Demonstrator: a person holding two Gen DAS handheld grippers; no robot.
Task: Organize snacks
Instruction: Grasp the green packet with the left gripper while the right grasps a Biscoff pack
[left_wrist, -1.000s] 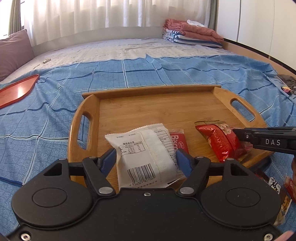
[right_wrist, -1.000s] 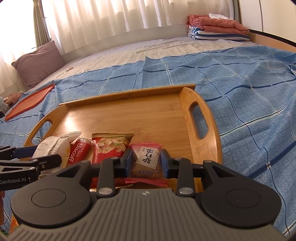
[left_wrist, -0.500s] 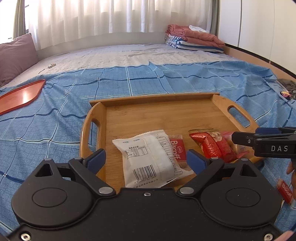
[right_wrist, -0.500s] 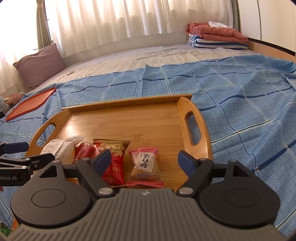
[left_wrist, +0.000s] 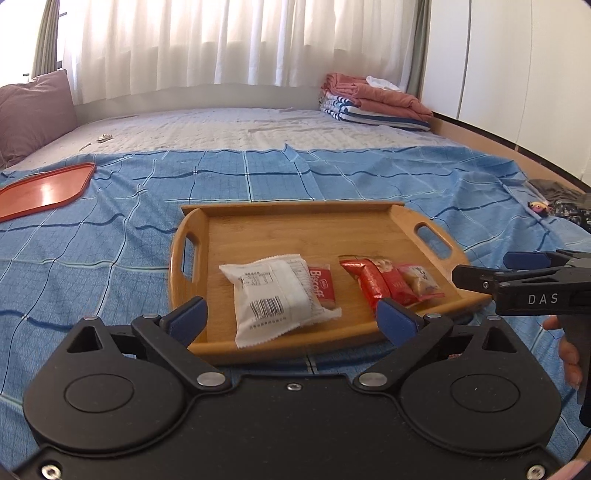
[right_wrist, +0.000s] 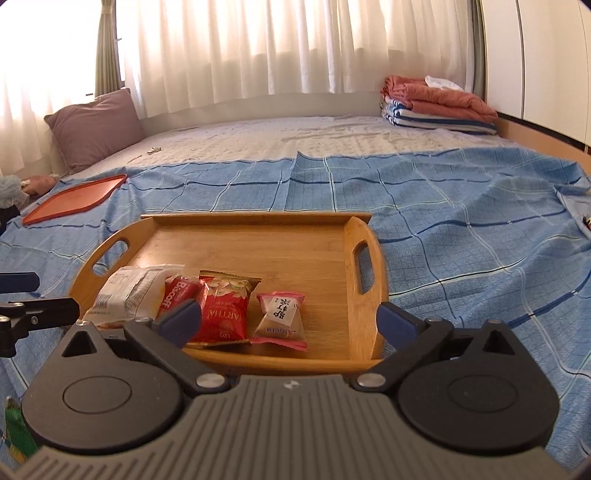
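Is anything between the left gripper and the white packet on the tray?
Nothing visible. The left gripper, jaws opening and empty, looks straight at the white packet on the wooden tray. The Biscoff pack lies tucked beside it, to the right.

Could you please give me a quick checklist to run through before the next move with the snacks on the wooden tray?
1. White packet released onto the wooden tray: ok, it lies flat and no pad touches it.
2. Left gripper clear: ok, its jaws are opening with nothing gripped.
3. Pink-edged packet released: ok, it lies on the tray, clear of the pads.
4. Right gripper clear: ok, its jaws are opening, empty.
5. Snacks in a tidy row: not ok, the white packet overlaps the Biscoff packet.
6. More snacks left off the tray: cannot tell.
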